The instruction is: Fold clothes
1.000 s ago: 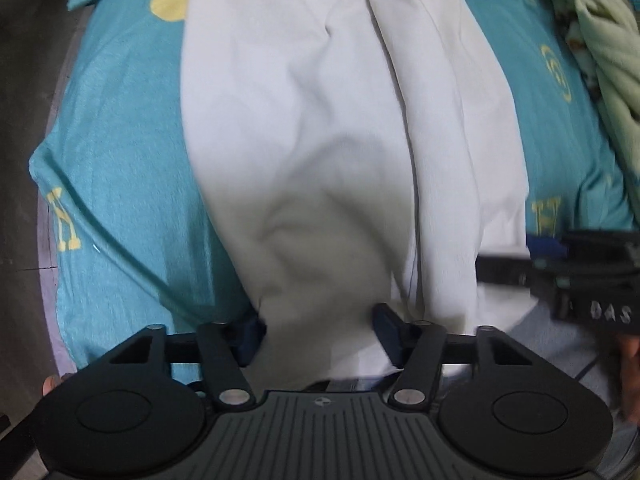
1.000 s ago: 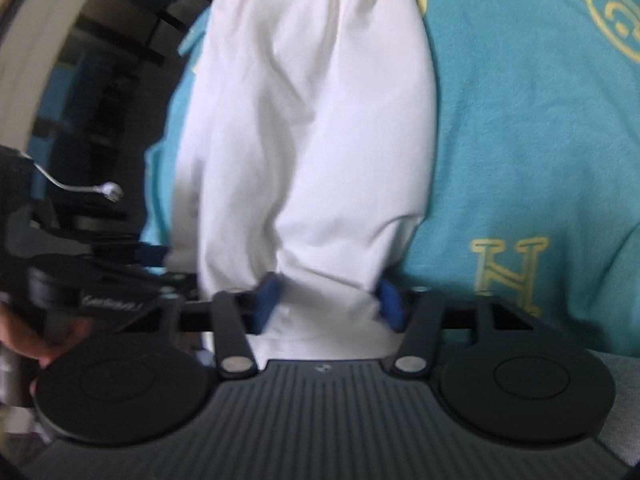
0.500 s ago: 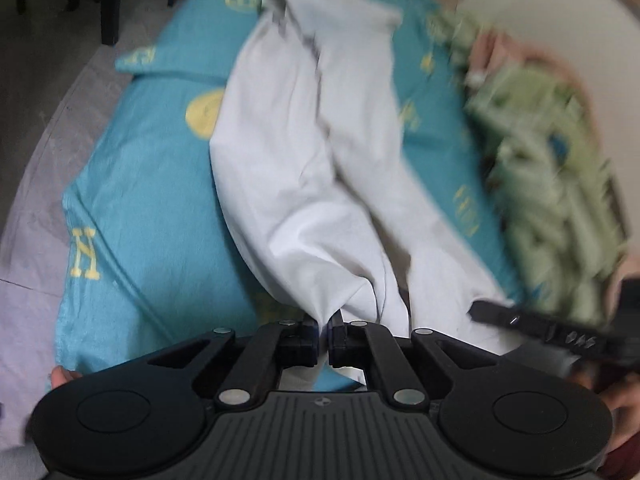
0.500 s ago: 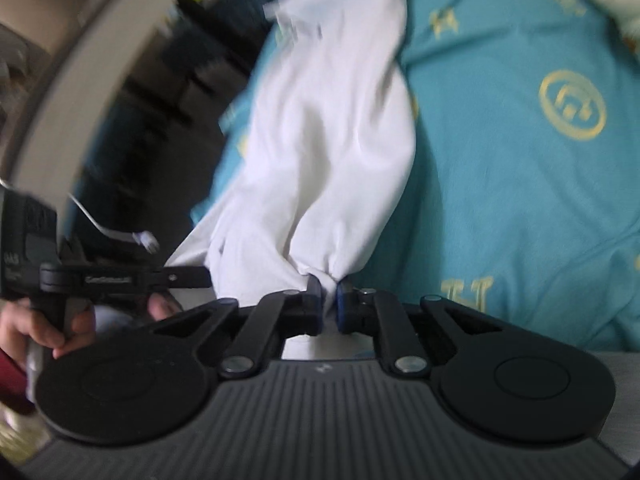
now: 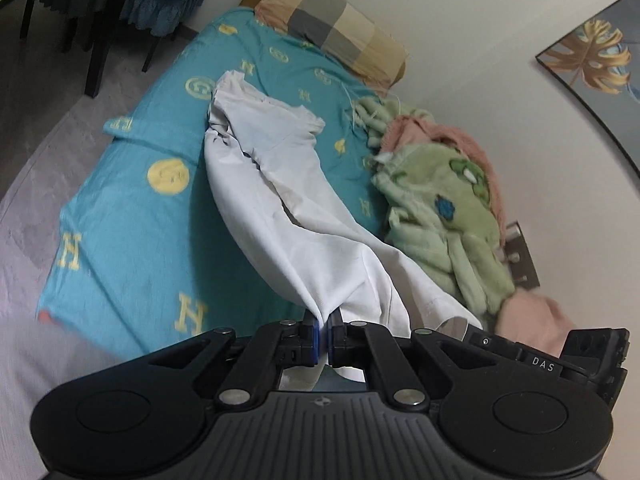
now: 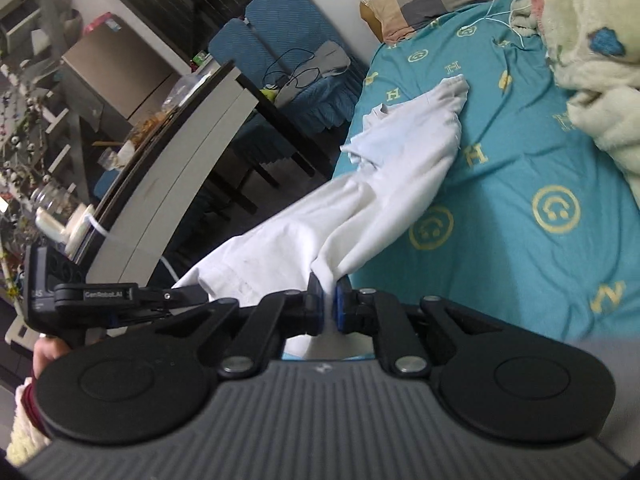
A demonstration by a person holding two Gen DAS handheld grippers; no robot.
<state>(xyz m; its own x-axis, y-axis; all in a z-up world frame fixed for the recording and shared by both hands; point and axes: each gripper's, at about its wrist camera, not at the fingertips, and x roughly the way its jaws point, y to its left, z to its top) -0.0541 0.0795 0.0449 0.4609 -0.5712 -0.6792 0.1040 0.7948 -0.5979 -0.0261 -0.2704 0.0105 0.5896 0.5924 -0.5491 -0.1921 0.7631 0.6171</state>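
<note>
A white garment point(image 5: 276, 184) lies stretched along a bed with a teal sheet point(image 5: 132, 208). My left gripper point(image 5: 325, 330) is shut on its near hem and holds that end lifted. My right gripper point(image 6: 329, 304) is shut on the same garment point(image 6: 404, 184) at the near edge, beside the left one. The far end of the garment rests on the sheet point(image 6: 520, 160). The right gripper's body shows at the lower right of the left wrist view point(image 5: 560, 360); the left gripper's body shows at the left of the right wrist view point(image 6: 108, 300).
A green and pink fleece blanket point(image 5: 440, 200) is heaped on the bed's right side. A checked pillow point(image 5: 332, 28) lies at the head. A table point(image 6: 168, 160) and blue-covered chairs point(image 6: 288, 64) stand left of the bed. The floor point(image 5: 36, 128) lies beyond the left edge.
Both grippers closed on the white garment's near edge, then lifted and pulled back. The garment's near end rose off the sheet and more of the bed came into view.
</note>
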